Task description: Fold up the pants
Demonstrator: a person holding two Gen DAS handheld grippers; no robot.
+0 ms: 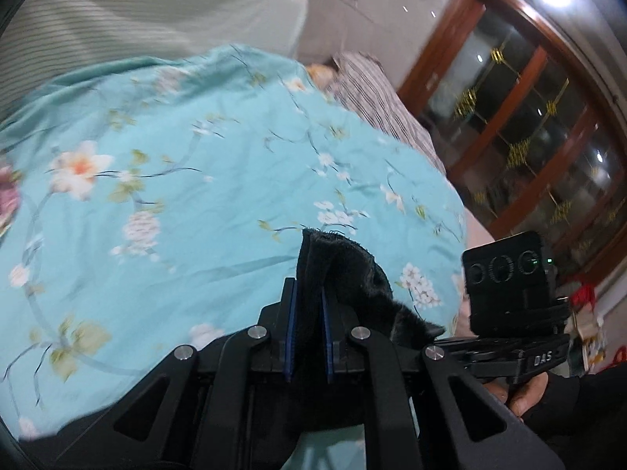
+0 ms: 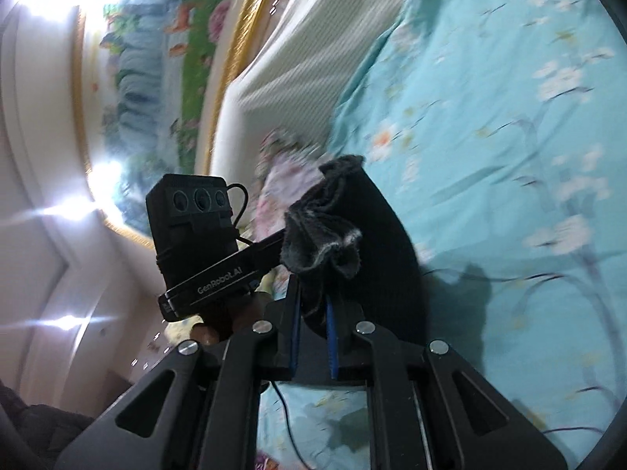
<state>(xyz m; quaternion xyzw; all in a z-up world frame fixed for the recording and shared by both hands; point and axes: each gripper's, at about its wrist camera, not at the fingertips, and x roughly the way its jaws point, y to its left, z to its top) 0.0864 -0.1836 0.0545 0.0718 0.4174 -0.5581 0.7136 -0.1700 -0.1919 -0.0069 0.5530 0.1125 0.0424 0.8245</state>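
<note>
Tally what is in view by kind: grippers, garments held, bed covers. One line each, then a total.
Grippers: 2, the left gripper and the right gripper
Garments held: 1, the black pants
Bed covers: 1, the floral quilt
Total: 4

Bed [image 1: 352, 109]: turquoise floral quilt [image 1: 176, 196] spread on top, striped pillow [image 1: 364, 90].

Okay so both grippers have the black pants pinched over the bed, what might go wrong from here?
1. The left gripper holds only a bunched edge of the black pants; it may slip out.
2. The right gripper pinches crumpled fabric, so the fold may come out uneven.
3. A thin black cable lies on the floral bedspread and could snag.
</note>
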